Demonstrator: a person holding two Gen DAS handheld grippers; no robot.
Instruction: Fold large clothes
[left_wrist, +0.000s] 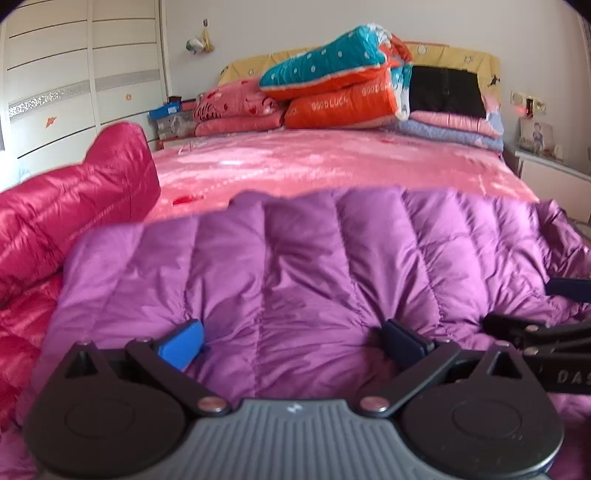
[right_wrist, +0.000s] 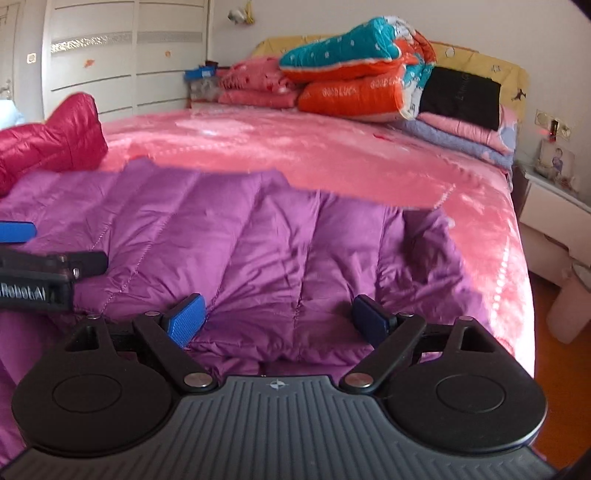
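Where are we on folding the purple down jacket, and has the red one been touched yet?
The quilted purple down jacket lies spread on the pink bedspread, its far edge fairly straight; whether a fold has been made I cannot tell. In hand: left tool and right tool are both open, low over its near edge, gripping nothing. Left: its folds, plus the shiny red quilted jacket, bunched at the left.

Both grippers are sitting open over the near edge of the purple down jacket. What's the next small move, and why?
Probably close both on the near hem. The left gripper and right gripper stand open, side by side, with purple jacket fabric bunched between their fingers and nothing gripped yet. Pink bedspread beyond lies free for folding.
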